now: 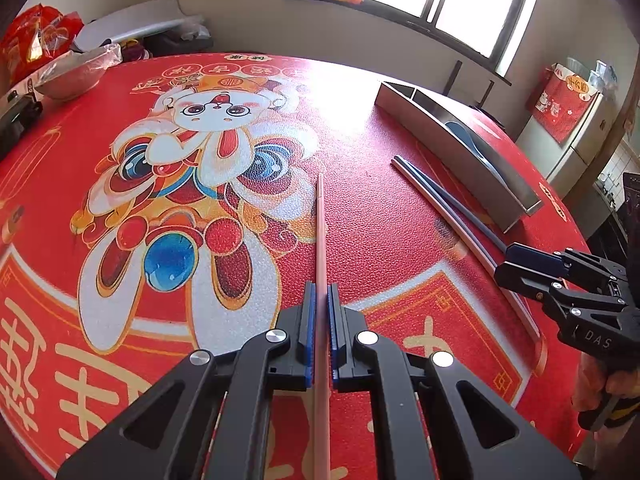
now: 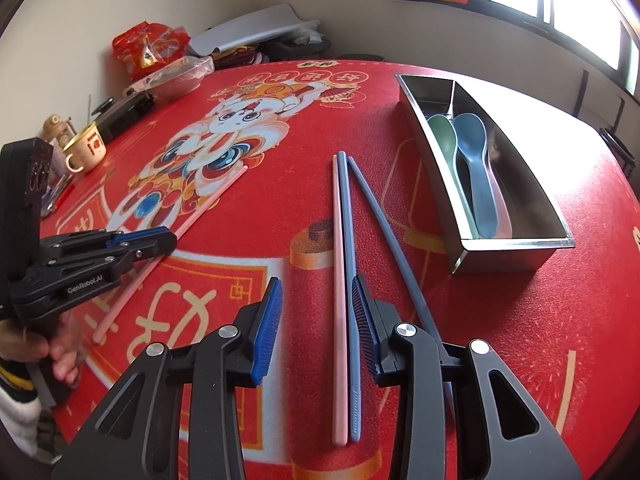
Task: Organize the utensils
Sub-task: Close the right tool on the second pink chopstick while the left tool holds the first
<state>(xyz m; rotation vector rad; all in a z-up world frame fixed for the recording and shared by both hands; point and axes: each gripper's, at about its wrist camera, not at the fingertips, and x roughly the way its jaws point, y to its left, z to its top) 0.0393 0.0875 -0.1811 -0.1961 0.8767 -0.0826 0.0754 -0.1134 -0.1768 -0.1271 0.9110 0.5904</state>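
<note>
Four loose chopsticks lie outside the rectangular stainless-steel utensil tray [image 2: 516,244], which stands on the red printed tablecloth [image 2: 520,340] and already holds three plastic spoons in one compartment: a green spoon [image 2: 444,132], a blue spoon [image 2: 474,148] and a pink spoon [image 2: 505,216] mostly hidden under the blue one. Its other, farther compartment looks empty, so I judge the chopsticks are meant for it.

Beside the tray, on its near-left side, a pink chopstick [image 2: 339,280] and a light-blue chopstick [image 2: 347,240] lie touching, side by side, and a darker blue chopstick [image 2: 384,232] angles off between them and the tray. The right gripper [image 2: 316,320] straddles the touching pair with its jaws partly open; the right pad looks against the light-blue one, the left pad stands clear, so nothing is clamped yet.

Well left of the tray, the left gripper [image 1: 320,312] has its jaws closed on a second pale pink chopstick [image 1: 321,240], whose far tip points away over the cartoon print, seemingly so that both hands gather sticks together.
</note>
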